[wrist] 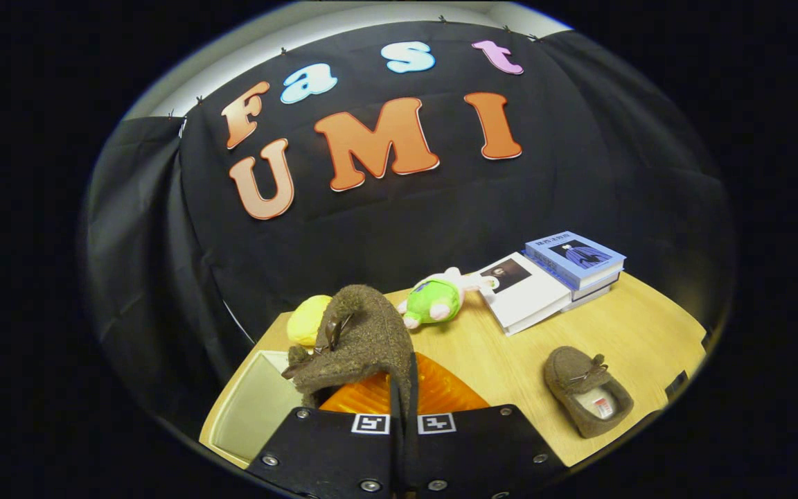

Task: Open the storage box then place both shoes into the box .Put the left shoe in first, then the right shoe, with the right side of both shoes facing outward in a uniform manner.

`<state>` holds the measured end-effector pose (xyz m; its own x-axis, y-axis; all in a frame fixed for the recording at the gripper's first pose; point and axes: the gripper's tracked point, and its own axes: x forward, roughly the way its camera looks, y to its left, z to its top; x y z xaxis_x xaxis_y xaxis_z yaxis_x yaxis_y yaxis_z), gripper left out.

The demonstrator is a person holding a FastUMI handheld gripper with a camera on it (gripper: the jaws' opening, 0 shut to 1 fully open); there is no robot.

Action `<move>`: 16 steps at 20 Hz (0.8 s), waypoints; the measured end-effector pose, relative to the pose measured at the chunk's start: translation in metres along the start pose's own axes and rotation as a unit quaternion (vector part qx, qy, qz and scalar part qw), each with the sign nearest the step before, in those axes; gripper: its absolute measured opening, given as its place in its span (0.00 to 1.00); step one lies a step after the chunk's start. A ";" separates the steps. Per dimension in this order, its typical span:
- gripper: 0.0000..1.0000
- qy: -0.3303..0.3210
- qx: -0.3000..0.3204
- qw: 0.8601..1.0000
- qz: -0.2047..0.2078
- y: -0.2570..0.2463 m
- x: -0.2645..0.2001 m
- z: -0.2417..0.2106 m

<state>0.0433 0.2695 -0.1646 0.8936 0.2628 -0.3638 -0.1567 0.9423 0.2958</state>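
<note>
1. Gripping one brown shoe (364, 333), the tool (404, 423) has its fingers drawn nearly together on the thin edge of the shoe's collar, so the shoe hangs lifted just ahead of them with its bow turned toward 9 o'clock.
2. Beneath the held shoe sits the storage box (250, 409), its pale tray showing at 8 o'clock of the fingers and an orange ribbed part (440, 391) just behind the shoe; I judge the box open and the shoe poised over it for lowering.
3. At 3 o'clock of the tool, the second shoe (586, 388) rests apart on the counter (510, 360), sole down, waiting its turn.
4. Which shoe is the left one I cannot tell.
5. Beyond, at 12 o'clock, lie a yellow toy (307, 319) and a green plush toy (437, 299); toward 1 o'clock, stacked books (558, 277) stay clear of the work.
</note>
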 end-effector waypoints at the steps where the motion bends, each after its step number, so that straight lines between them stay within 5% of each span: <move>1: 0.00 0.007 0.002 1.000 0.011 0.017 0.001 -0.003; 9: 0.01 0.063 0.035 0.997 0.036 0.103 0.021 -0.047; 16: 0.04 0.130 0.042 0.991 0.005 0.129 0.035 -0.102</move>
<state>0.0109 0.4215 -0.2295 0.7515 0.3278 -0.5725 -0.1208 0.9215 0.3690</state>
